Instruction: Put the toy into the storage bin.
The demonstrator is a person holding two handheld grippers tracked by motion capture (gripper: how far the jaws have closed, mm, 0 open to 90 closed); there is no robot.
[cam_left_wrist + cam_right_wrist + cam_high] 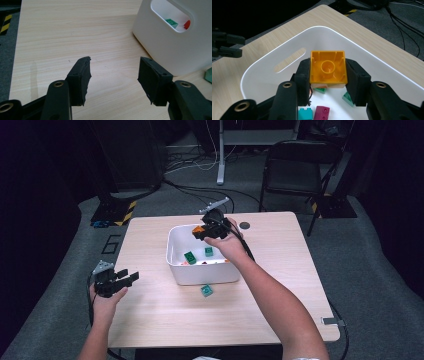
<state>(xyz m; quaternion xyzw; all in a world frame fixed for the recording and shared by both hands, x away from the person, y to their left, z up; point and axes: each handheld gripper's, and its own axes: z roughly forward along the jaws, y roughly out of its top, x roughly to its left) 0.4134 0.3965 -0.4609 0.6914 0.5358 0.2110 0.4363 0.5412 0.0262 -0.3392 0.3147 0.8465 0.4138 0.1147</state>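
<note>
Orange brick pinched over the white bin

The right claw (328, 75) grips one orange brick (328, 67) above the one white bin (362, 51), hollow underside facing its camera, squarish, no clear long axis. The left claw (113, 77) is spread, empty, over the tabletop (75, 30). One green brick (207, 290) lies just outside the bin.

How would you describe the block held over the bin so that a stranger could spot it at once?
Find the white bin in the middle of the wooden table. Above its far rim, the right gripper clamps an orange block. Unlike the green and magenta blocks lying below, it is raised, its hollow underside showing.
</note>
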